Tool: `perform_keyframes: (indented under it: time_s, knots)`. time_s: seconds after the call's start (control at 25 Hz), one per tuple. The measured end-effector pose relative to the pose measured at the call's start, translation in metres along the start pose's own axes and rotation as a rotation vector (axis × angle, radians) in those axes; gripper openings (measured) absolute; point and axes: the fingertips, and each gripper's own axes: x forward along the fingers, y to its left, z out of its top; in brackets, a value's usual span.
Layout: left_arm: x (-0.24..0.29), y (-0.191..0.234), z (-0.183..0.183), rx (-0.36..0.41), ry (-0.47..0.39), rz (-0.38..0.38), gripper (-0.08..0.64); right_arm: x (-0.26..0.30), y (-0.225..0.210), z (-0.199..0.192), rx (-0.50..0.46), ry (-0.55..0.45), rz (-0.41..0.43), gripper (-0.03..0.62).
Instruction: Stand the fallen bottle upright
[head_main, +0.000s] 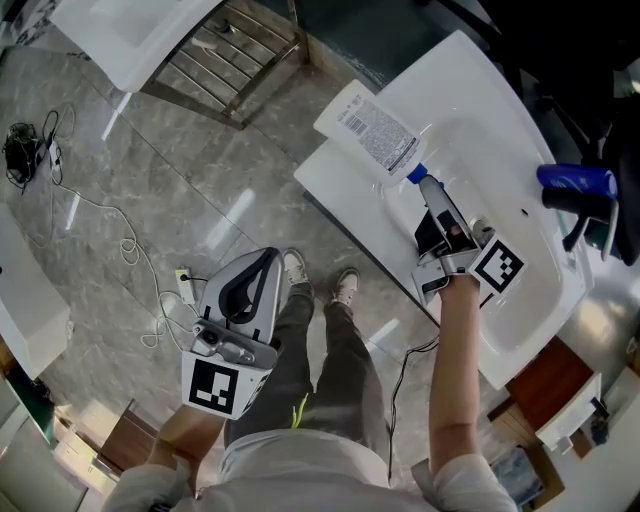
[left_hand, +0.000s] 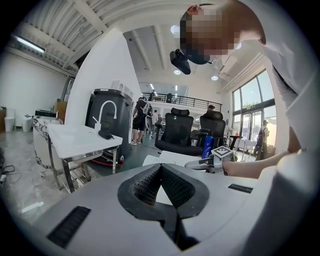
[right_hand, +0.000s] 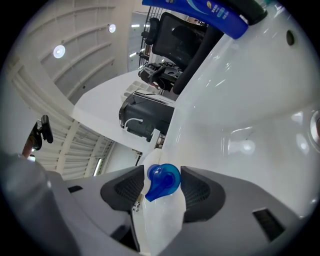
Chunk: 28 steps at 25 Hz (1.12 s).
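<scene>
A white bottle with a printed label and a blue cap lies on its side across the rim of the white sink. My right gripper reaches to its cap end. In the right gripper view the blue cap and the white neck sit between the two pads, and the gripper is shut on them. My left gripper hangs low by the person's legs, away from the sink. Its ribbed pads meet with nothing between them, so that gripper is shut.
A blue bottle lies at the sink's far side beside a dark faucet. A metal-framed white table stands at the upper left. Cables and a power strip lie on the marble floor. Office chairs stand beyond.
</scene>
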Motion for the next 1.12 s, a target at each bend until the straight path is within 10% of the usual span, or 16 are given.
perform_keyframes:
  time_s: [1.12]
  knots:
    - [0.019,-0.001,-0.01,-0.004,-0.002,-0.021,0.015,-0.013,-0.007,0.014,0.036,-0.098,-0.002,0.175]
